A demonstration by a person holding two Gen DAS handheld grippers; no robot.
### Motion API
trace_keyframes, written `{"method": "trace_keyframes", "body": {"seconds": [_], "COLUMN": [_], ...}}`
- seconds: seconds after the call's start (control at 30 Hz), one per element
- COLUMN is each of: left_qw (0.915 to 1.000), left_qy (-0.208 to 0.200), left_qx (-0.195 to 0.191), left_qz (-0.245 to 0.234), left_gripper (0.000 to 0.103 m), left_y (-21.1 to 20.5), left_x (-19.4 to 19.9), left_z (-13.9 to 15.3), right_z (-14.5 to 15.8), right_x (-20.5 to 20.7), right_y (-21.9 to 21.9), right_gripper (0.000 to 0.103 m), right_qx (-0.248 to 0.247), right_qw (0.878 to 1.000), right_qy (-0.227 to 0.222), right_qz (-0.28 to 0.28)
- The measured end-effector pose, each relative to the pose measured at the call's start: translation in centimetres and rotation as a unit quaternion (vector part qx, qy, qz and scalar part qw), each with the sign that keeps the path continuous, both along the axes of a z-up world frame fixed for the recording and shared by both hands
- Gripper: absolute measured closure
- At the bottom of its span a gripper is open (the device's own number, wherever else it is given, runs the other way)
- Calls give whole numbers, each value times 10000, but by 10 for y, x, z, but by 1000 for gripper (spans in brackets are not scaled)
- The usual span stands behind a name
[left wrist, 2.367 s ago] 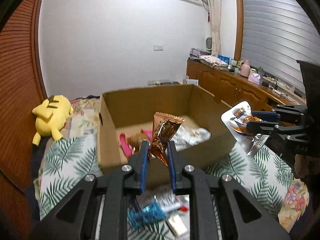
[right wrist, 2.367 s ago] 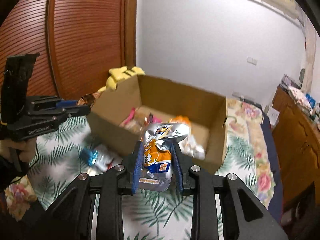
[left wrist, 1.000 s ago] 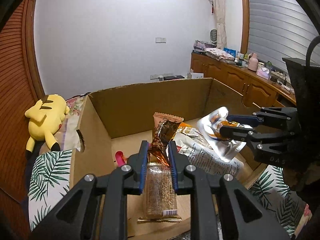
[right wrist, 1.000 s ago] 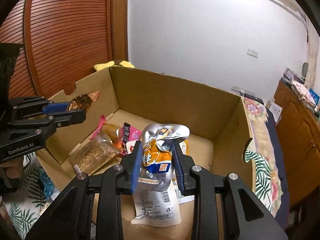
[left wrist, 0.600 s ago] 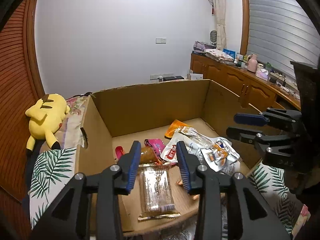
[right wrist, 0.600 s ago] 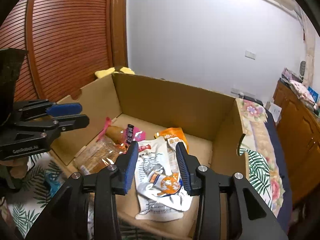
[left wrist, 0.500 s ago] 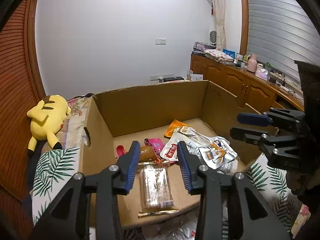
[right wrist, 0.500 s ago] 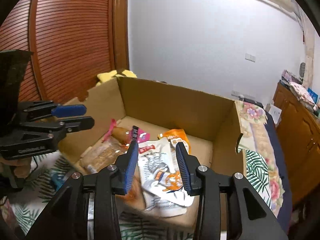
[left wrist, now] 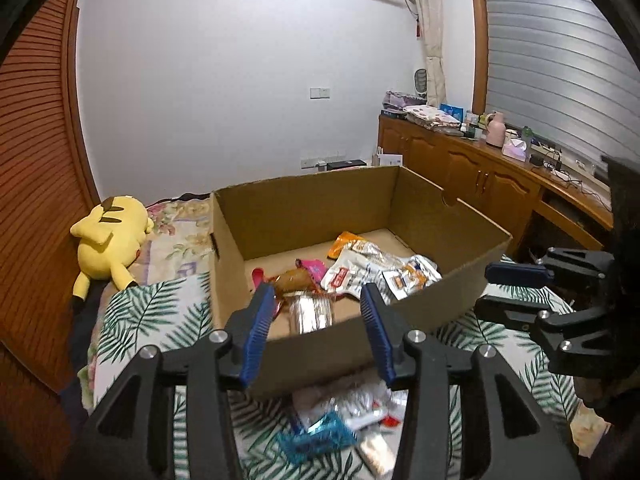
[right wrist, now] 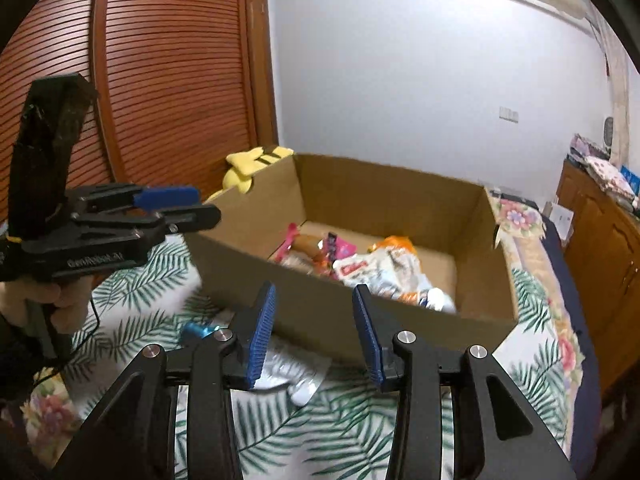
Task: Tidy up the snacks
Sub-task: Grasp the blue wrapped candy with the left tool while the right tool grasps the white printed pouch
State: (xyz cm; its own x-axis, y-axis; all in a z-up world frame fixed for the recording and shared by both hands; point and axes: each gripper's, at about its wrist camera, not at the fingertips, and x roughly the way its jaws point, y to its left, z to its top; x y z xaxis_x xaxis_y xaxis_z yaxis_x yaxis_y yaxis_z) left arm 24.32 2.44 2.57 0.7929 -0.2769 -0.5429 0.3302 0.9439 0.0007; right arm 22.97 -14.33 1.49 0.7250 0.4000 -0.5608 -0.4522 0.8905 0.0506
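Both grippers' fingers now spread and empty; blurred snacks half-hidden below box.

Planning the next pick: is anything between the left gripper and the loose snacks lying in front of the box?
Nothing visible. The left gripper is open and empty, and the loose snacks lie uncovered on the leaf-print bedspread, just before the cardboard box.

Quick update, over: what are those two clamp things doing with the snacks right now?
Left tool, right tool: both open, empty. Snacks lie in cardboard box. More packets loose on bedspread. Nothing blocking.
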Motion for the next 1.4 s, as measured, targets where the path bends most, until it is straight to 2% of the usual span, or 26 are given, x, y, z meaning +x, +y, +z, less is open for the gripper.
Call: {"method": "trace_keyframes", "body": {"seconds": [0.13,0.37,0.53,0.87,1.03,1.1,1.23,1.4], "left_qw": [10000,9994,9989,9975,9967,9961,9937,9906], "left_qy": [79,323,402,649,741,813,997,1194], "left_qx": [43,132,243,279,310,337,493,612], "left_qz": [25,50,-56,-92,-106,-115,-168,-251], "left_gripper": [58,58,58,58,58,58,58,58], "left_y": [11,21,19,20,18,16,11,7], "left_x": [-16,-33,-40,-43,-41,-38,-31,-26], "left_z": [-9,-41,-52,-72,-78,-82,-92,-105], "right_z": [-14,-55,-72,-96,-101,-104,-105,-104], "right_x": [-6,-2,10,29,37,40,38,37], "right_y": [2,12,22,51,46,45,49,51], "right_gripper": [61,55,46,37,17,17,19,21], "right_qx": [139,74,-2,-526,-485,-485,-735,-714], "right_qw": [9997,9980,9958,9911,9888,9863,9856,9859], "right_qy": [223,619,904,1209,1385,1551,1507,1506], "right_qz": [-25,-128,-155,-163,-278,-273,-230,-154]}}
